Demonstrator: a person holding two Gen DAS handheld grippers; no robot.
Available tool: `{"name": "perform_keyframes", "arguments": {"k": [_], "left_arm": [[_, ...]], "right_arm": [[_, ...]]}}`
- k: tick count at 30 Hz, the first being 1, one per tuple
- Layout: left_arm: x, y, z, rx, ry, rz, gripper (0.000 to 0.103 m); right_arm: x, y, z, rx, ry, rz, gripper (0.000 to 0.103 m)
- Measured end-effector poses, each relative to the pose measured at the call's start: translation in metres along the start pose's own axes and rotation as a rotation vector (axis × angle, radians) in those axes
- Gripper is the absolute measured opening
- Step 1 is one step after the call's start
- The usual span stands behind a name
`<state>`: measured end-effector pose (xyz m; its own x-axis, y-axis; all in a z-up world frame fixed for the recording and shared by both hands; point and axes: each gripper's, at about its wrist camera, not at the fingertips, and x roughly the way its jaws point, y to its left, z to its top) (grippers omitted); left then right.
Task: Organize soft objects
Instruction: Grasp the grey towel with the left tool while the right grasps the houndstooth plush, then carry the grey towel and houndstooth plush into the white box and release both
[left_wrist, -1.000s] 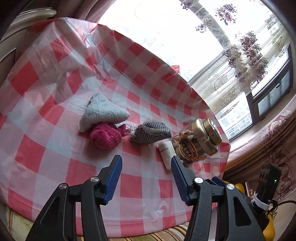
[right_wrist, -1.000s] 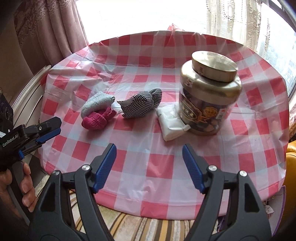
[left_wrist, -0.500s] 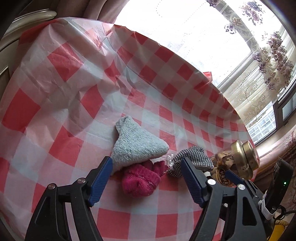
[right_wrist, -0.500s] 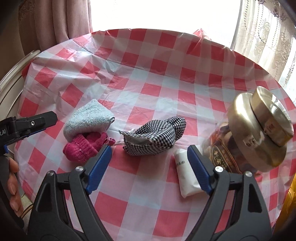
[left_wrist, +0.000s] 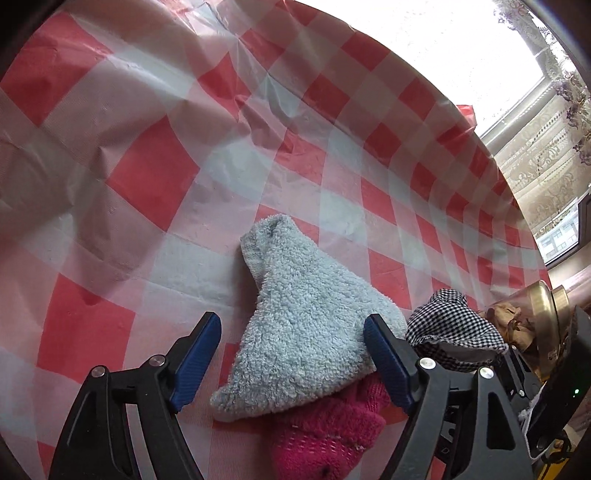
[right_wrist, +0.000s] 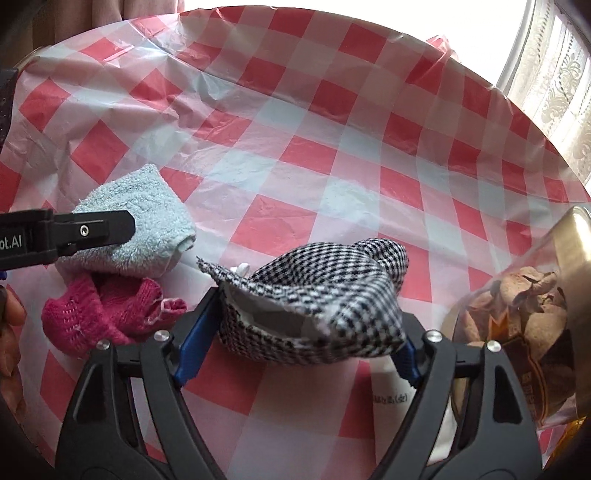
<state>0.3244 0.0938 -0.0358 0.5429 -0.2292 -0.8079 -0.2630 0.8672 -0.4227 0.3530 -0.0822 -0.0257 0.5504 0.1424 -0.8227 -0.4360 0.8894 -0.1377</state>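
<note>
My right wrist view: towel at centre left, lying partly on the knit sock below it. Checked pouch at lower centre, right of both. Jar at far right edge, packet below the pouch. All on the tablecloth.

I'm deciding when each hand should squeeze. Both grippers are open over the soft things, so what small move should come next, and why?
Probably close the right gripper on the checked pouch: its open fingers already flank the pouch on both sides. The left gripper is also open and straddles the light blue towel, which lies partly over the pink knit piece, so its squeeze could follow.
</note>
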Motion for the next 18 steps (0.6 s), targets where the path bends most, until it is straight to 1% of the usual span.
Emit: {"name": "perform_keyframes", "arguments": {"k": [1, 2, 3, 4, 5, 6, 7, 8, 9, 11, 13, 18], "left_arm": [[0.004, 0.0, 0.0, 0.01, 0.006, -0.001, 0.069], [0.004, -0.003, 0.0, 0.032, -0.01, 0.011, 0.067], [0.006, -0.005, 0.0, 0.05, 0.0, 0.008, 0.051], [0.007, -0.005, 0.0, 0.063, 0.005, 0.0, 0.037], [0.008, -0.006, 0.0, 0.072, 0.006, -0.009, 0.031], [0.006, -0.008, -0.001, 0.085, -0.004, -0.01, 0.024], [0.003, -0.01, -0.002, 0.099, -0.021, 0.002, 0.019], [-0.001, -0.012, -0.003, 0.111, -0.041, 0.014, 0.016], [-0.005, -0.013, -0.003, 0.115, -0.059, 0.019, 0.013], [-0.014, -0.013, -0.003, 0.111, -0.096, 0.028, 0.012], [-0.025, -0.01, -0.003, 0.105, -0.137, 0.031, 0.011], [-0.056, -0.004, -0.005, 0.073, -0.237, 0.033, 0.011]], "right_arm": [[0.002, -0.001, 0.0, 0.004, -0.003, 0.008, 0.076], [0.004, -0.002, 0.0, 0.008, -0.008, 0.012, 0.071], [0.006, -0.003, 0.0, 0.011, -0.008, 0.017, 0.068], [0.007, -0.004, -0.001, 0.014, -0.011, 0.022, 0.06], [0.007, -0.005, -0.001, 0.018, -0.018, 0.027, 0.05], [0.006, -0.005, -0.002, 0.019, -0.025, 0.032, 0.044], [0.003, -0.006, -0.002, 0.019, -0.038, 0.031, 0.034], [-0.001, -0.007, -0.001, 0.024, -0.049, 0.034, 0.027], [-0.005, -0.009, 0.0, 0.037, -0.06, 0.044, 0.025], [-0.013, -0.012, 0.001, 0.06, -0.087, 0.059, 0.021], [-0.023, -0.013, 0.002, 0.07, -0.111, 0.062, 0.018], [-0.048, -0.018, -0.001, 0.098, -0.144, 0.095, 0.018]]}}
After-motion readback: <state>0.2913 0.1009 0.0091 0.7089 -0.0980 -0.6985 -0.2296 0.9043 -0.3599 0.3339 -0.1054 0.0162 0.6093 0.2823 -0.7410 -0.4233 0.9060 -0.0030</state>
